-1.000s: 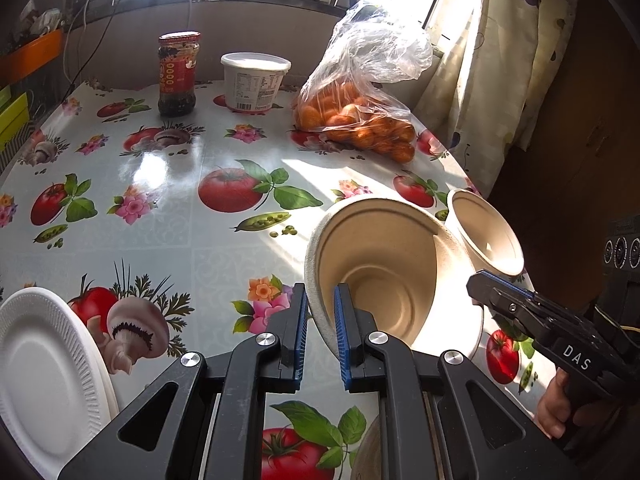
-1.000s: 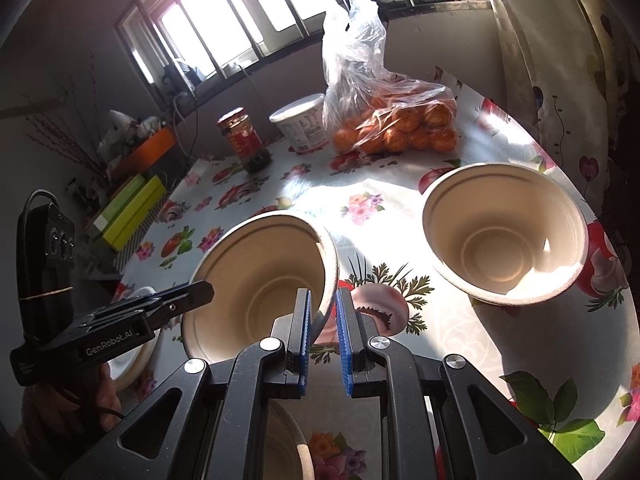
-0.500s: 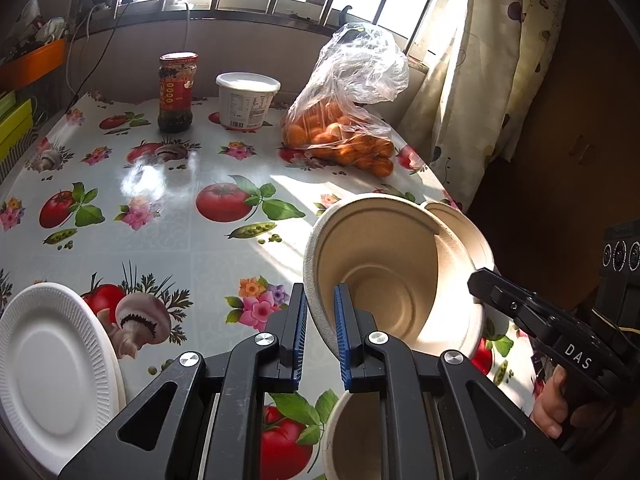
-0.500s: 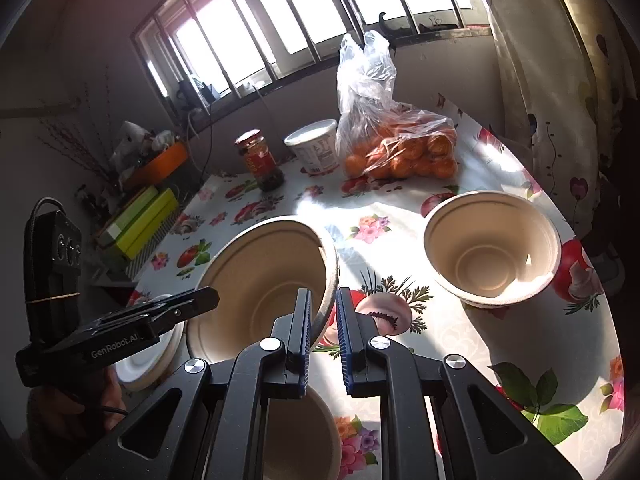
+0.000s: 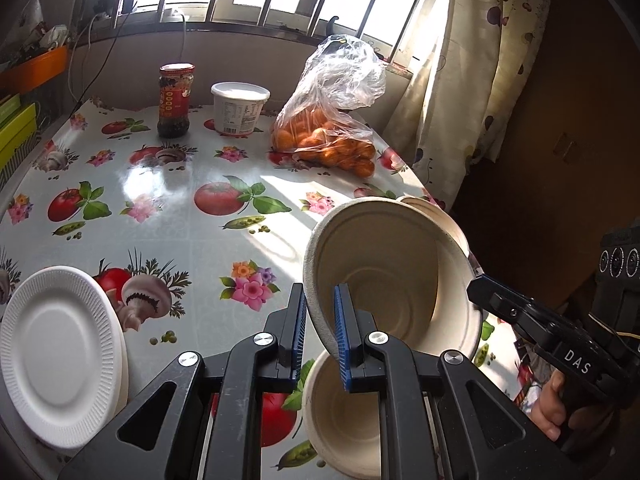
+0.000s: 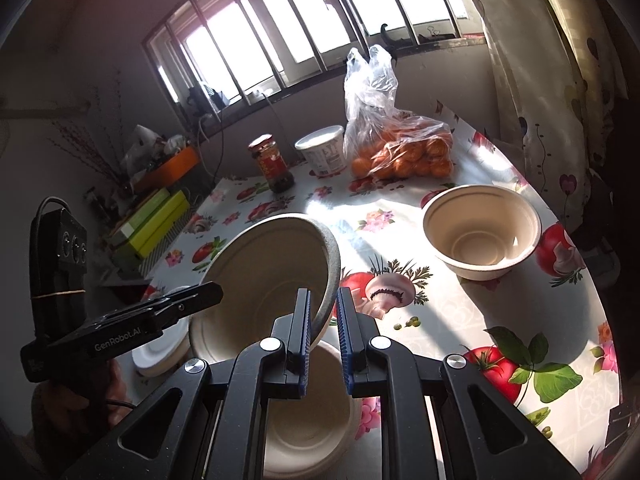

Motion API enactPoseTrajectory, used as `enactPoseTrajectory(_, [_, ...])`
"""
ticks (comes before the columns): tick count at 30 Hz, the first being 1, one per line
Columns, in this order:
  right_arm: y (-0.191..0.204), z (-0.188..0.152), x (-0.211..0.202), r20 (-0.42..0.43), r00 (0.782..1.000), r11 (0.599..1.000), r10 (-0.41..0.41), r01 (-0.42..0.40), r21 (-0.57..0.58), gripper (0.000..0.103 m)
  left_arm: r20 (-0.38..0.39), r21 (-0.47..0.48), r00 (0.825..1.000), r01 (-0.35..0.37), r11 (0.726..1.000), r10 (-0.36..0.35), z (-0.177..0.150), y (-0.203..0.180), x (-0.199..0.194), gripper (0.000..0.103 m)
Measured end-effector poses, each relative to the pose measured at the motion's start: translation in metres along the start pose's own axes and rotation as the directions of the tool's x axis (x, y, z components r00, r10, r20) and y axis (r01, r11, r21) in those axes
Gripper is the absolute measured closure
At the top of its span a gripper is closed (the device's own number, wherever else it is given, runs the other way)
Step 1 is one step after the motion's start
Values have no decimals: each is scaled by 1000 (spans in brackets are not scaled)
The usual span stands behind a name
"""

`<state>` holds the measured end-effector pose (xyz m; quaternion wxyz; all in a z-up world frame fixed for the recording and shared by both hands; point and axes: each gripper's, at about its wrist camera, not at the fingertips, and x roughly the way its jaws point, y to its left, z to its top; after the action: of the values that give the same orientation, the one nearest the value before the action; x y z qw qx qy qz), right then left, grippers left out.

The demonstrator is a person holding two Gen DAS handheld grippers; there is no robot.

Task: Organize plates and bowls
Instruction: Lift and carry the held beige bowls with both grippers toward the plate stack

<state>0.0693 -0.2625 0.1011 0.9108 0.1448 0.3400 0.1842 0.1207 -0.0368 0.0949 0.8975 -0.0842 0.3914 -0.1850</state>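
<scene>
My left gripper and my right gripper both pinch opposite rims of one beige paper bowl, also seen in the right wrist view. The bowl hangs tilted above the table. A second beige bowl sits on the table right under it, shown in the right wrist view too. A third beige bowl stands at the right table edge; only its rim peeks out behind the held bowl. White plates are stacked at the left front.
A bag of oranges, a white tub and a dark jar stand at the back by the window. Green boxes lie off the table's left side. A curtain hangs at the right.
Both grippers have lifted the held bowl higher and pulled it back toward me. The bowl beneath it has come into fuller view, and the far right bowl looks farther away.
</scene>
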Motion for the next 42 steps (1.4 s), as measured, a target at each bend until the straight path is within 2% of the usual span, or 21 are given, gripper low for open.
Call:
enactPoseTrajectory(23, [-2,-43,-14,-55,998,999,-36,37,8,89,-79,5,997,4,1000,-4,-45,-6,-2,89])
enactPoseTrajectory(42, [-1,-57,-12,-85,995,999,-53,54,6,89,-99,29,995,-22,999,25,-57,-8,-1,89])
